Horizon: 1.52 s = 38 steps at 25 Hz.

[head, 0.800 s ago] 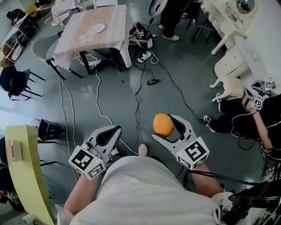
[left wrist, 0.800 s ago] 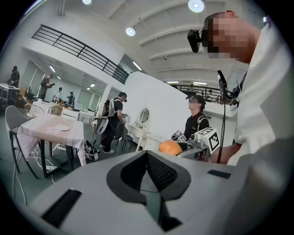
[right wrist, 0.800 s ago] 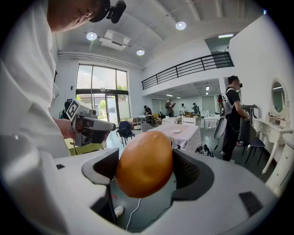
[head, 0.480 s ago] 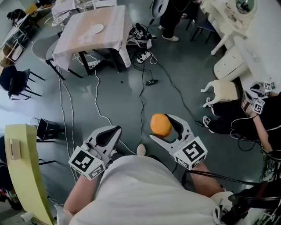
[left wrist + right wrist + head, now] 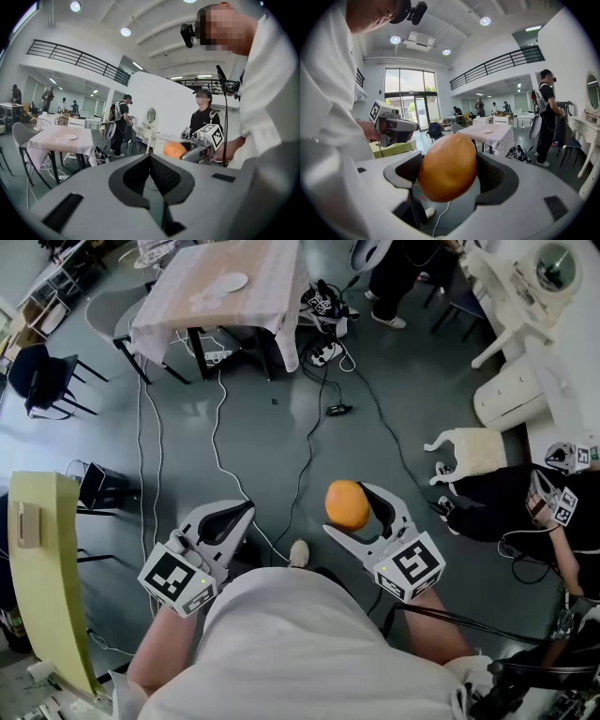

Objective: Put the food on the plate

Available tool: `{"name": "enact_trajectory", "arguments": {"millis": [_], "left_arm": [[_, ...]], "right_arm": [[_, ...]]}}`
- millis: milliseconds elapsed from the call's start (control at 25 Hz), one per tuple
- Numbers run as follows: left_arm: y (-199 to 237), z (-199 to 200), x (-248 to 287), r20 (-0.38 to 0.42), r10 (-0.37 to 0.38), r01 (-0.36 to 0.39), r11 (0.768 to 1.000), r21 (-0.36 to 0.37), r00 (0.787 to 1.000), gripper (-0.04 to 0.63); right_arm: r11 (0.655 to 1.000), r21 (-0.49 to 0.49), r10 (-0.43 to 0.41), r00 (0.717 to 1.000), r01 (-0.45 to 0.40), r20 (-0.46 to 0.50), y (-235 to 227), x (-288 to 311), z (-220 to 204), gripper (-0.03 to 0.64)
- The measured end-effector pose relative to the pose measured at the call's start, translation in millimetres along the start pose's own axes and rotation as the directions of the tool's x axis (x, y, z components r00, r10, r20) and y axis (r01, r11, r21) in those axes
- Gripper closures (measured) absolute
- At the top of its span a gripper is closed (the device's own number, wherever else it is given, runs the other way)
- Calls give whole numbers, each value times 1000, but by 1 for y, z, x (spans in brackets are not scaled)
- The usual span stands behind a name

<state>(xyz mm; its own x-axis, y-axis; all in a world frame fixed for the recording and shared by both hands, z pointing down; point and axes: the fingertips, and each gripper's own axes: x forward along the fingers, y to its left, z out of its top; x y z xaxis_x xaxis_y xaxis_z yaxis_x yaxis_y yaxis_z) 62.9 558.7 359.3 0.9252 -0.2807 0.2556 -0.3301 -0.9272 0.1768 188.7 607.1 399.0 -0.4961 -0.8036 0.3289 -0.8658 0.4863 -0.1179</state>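
A round orange piece of food [image 5: 348,505] sits between the fingers of my right gripper [image 5: 352,511], which is shut on it above the floor, in front of my body. In the right gripper view the food [image 5: 447,167] fills the space between the jaws of the right gripper [image 5: 450,174]. My left gripper [image 5: 223,524] is held beside it with the jaws together and nothing in them; in its own view the left gripper [image 5: 151,174] also shows nothing held. A small white plate [image 5: 232,282] lies on a cloth-covered table [image 5: 187,310] far ahead; the plate [image 5: 488,131] also appears in the right gripper view.
Cables [image 5: 309,427] and power strips trail across the grey floor between me and the table. A yellow-green chair [image 5: 42,577] stands at the left and a black chair [image 5: 37,381] beyond it. A white stool [image 5: 469,451], a crouching person [image 5: 525,512] and white furniture [image 5: 525,296] are at the right.
The table, cables and white stool have shifted in the head view as the person moved. Both grippers keep their places before the body, and the right one still holds the food.
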Motion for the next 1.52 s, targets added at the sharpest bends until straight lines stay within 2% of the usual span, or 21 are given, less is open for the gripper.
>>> {"name": "enact_trajectory", "arguments": {"millis": [160, 360, 600, 840, 1080, 1360, 1520], "left_arm": [[28, -2, -3, -8, 28, -28, 999, -22, 1000, 588], [83, 0, 1, -3, 7, -7, 1000, -19, 1000, 588], [178, 26, 7, 26, -53, 53, 999, -11, 998, 588], [279, 56, -12, 34, -121, 121, 993, 7, 992, 588], [366, 69, -38, 39, -87, 87, 996, -6, 995, 588], [434, 70, -46, 68, -9, 14, 998, -68, 998, 588], [473, 76, -34, 62, 27, -23, 997, -72, 998, 588]], "right_arm": [[1000, 1, 17, 1000, -17, -23, -5, 26, 2, 250], [1000, -3, 11, 999, -11, -43, -17, 80, 20, 250], [1000, -15, -21, 998, 20, -61, -36, 169, 66, 252], [998, -38, -46, 996, 44, -72, -51, 276, 119, 250], [997, -69, -35, 995, 29, -90, -55, 363, 156, 250], [996, -91, 4, 993, -15, -122, -76, 436, 179, 250], [994, -95, 37, 991, -49, -126, -100, 475, 189, 250]]}}
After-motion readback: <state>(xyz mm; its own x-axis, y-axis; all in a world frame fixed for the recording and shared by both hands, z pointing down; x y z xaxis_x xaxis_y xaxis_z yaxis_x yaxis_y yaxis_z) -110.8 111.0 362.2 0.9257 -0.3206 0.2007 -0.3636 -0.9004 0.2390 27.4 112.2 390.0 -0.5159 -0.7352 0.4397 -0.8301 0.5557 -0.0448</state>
